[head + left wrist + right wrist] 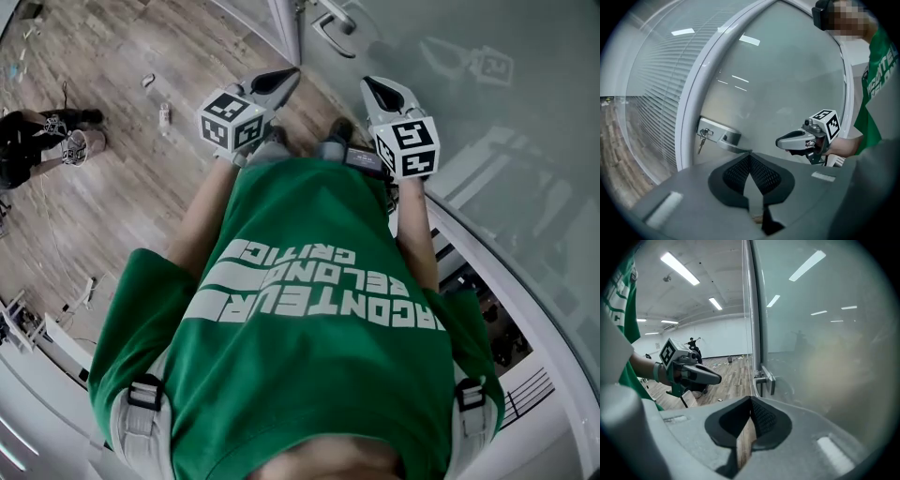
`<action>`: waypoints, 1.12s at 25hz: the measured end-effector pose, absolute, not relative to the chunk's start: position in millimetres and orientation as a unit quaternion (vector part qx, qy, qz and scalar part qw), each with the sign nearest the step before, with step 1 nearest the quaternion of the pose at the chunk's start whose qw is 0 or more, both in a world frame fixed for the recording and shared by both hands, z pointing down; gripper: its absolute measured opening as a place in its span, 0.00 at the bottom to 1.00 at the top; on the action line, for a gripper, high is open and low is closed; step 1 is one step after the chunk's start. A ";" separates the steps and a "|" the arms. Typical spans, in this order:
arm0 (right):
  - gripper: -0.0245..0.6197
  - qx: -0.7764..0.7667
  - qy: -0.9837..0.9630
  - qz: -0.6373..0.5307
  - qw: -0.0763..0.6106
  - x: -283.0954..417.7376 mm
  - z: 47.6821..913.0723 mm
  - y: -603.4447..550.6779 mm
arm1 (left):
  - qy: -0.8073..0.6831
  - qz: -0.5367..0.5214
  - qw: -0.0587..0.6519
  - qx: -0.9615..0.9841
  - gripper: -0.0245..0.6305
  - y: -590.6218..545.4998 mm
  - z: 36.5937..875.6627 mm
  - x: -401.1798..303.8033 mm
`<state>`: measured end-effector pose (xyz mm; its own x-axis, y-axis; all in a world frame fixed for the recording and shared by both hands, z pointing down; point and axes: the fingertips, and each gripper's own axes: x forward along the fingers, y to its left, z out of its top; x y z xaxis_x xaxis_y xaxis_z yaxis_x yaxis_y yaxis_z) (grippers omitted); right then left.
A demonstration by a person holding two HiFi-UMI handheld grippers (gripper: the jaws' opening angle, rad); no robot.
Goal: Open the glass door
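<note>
While left gripper [750,155] hovers closed, handle [725,138] lies ahead.

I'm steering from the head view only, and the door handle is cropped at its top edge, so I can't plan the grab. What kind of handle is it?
Observer: A lever handle, with a key hanging just left of it.
Operator: Is the left gripper on it?
Observer: No. The left gripper has its jaws together with nothing between them. The lever's end lies just past the tips.
Operator: And the right?
Observer: The right gripper is also closed and empty. It is aimed along the glass door, with the handle seen side-on ahead of it.
</note>
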<state>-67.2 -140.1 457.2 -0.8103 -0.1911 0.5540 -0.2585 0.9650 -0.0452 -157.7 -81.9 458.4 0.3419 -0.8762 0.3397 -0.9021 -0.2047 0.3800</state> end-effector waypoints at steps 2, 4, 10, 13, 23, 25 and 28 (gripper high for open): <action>0.03 0.116 -0.947 0.056 0.296 -75.4 459.7 -143.1 | -0.570 0.033 0.260 0.779 0.05 -95.0 459.0 -154.3; 0.13 0.110 -0.943 0.055 0.308 -81.8 466.2 -146.8 | -0.566 0.037 0.263 0.781 0.05 -107.2 461.2 -151.5; 0.15 0.109 -0.933 0.031 0.340 -99.5 481.0 -157.3 | -0.554 0.047 0.272 0.785 0.05 -133.1 464.5 -149.3; 0.15 0.105 -0.922 -0.016 0.374 -108.2 491.8 -158.7 | -0.549 0.062 0.270 0.788 0.05 -143.2 466.0 -148.3; 0.17 0.100 -0.873 -0.162 0.448 -124.9 521.2 -165.4 | -0.538 0.112 0.272 0.790 0.05 -163.3 479.0 -142.6; 0.17 0.096 -0.864 -0.175 0.463 -126.6 526.4 -166.0 | -0.535 0.117 0.277 0.790 0.05 -163.8 481.2 -141.3; 0.15 0.094 -0.856 -0.189 0.473 -129.5 529.9 -167.8 | -0.531 0.120 0.279 0.791 0.05 -167.3 484.9 -140.9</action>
<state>-129.5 -167.8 529.9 -0.5353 -0.3397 0.7733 0.0171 0.9110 0.4120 -140.9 -167.3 484.9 0.4073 -0.7732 0.4861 -0.9071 -0.2805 0.3138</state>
